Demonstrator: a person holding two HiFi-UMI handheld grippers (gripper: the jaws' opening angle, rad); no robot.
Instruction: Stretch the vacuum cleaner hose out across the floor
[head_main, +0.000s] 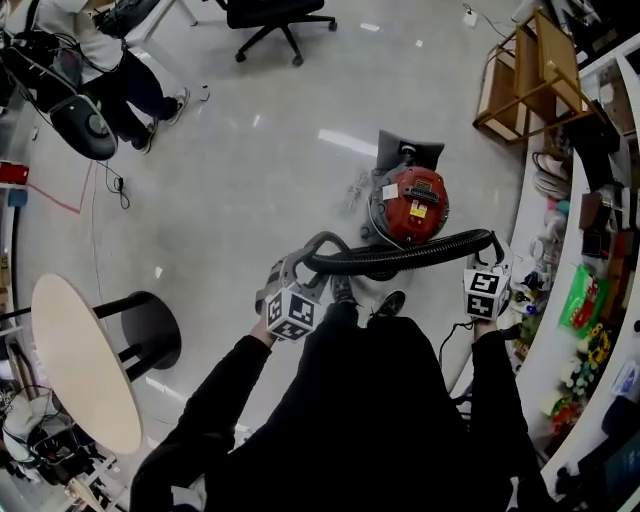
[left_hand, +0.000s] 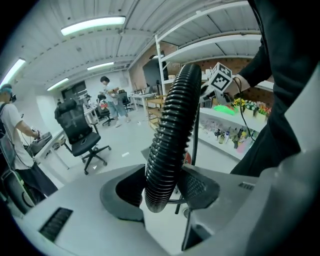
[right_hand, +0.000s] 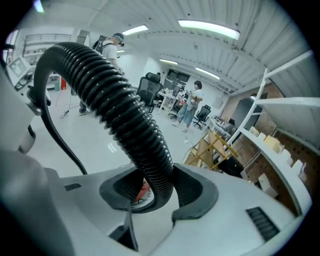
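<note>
A red canister vacuum cleaner (head_main: 412, 205) stands on the pale floor in front of my feet. Its black ribbed hose (head_main: 400, 257) hangs off the floor in a shallow arc between my two grippers. At the left, my left gripper (head_main: 300, 268) is shut on one end of the hose. In the left gripper view the hose (left_hand: 175, 130) rises from between that gripper's (left_hand: 162, 192) pads. At the right, my right gripper (head_main: 495, 250) is shut on the hose where it bends down to the canister. In the right gripper view the hose (right_hand: 120, 105) curves up from between the right gripper's (right_hand: 157, 192) jaws, with the red canister (right_hand: 141, 194) showing beneath.
A round pale table (head_main: 85, 360) and a black stool (head_main: 150, 330) stand at the left. White shelves (head_main: 590, 300) crowded with goods run along the right, with a wooden rack (head_main: 530, 75) beyond them. An office chair (head_main: 275, 20) and a person (head_main: 110, 70) are farther off.
</note>
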